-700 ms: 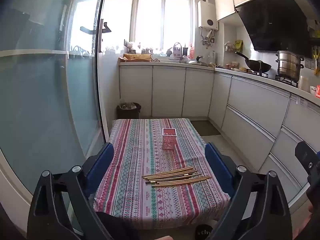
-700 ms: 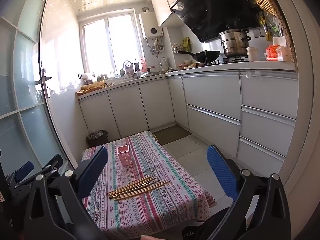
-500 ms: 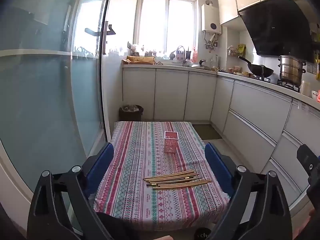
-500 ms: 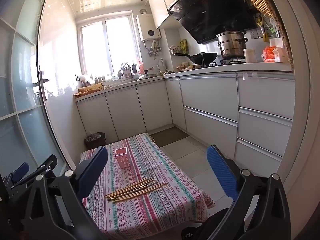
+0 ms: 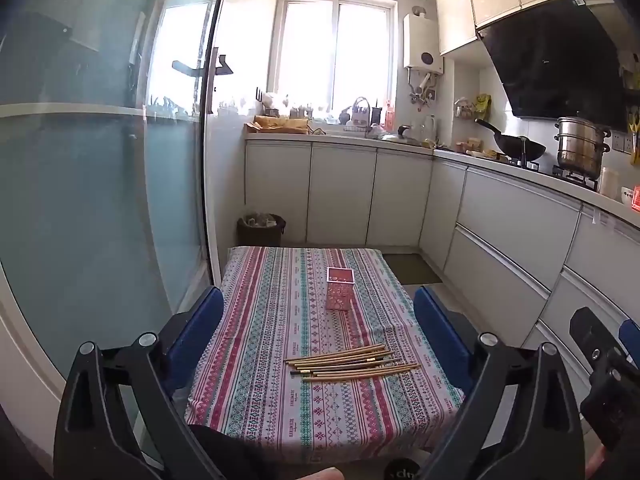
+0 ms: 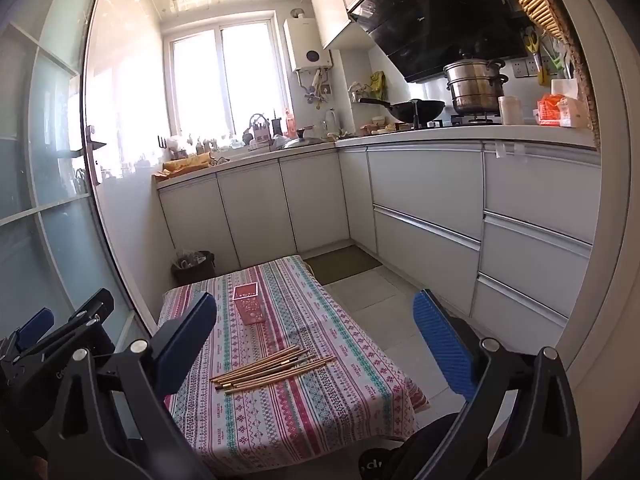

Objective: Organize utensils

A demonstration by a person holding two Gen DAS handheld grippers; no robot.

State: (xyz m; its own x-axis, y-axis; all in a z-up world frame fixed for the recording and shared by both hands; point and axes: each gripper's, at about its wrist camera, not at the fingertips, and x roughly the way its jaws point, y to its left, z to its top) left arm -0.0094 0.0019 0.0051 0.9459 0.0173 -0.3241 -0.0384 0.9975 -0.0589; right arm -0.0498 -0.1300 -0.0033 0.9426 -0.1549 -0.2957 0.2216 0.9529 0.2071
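Several wooden chopsticks (image 5: 352, 362) lie in a loose bundle near the front of a low table with a striped patterned cloth (image 5: 260, 340). A red perforated square holder (image 5: 339, 294) stands upright farther back on the table. The chopsticks (image 6: 272, 370) and the holder (image 6: 249, 304) also show in the right wrist view. My left gripper (image 5: 318, 328) is open and empty, held above and in front of the table. My right gripper (image 6: 316, 332) is open and empty, to the right of the left one and higher.
A glass sliding door (image 5: 100, 200) runs along the left. White kitchen cabinets (image 5: 512, 232) line the back and right. A dark bin (image 5: 261, 230) stands behind the table. A wok (image 6: 408, 110) and a steel pot (image 6: 476, 84) sit on the stove. Tiled floor (image 6: 384, 300) lies right of the table.
Both cameras have tilted slightly, so the table sits a little lower in view. Both grippers stay open and the chopsticks and holder have not moved.
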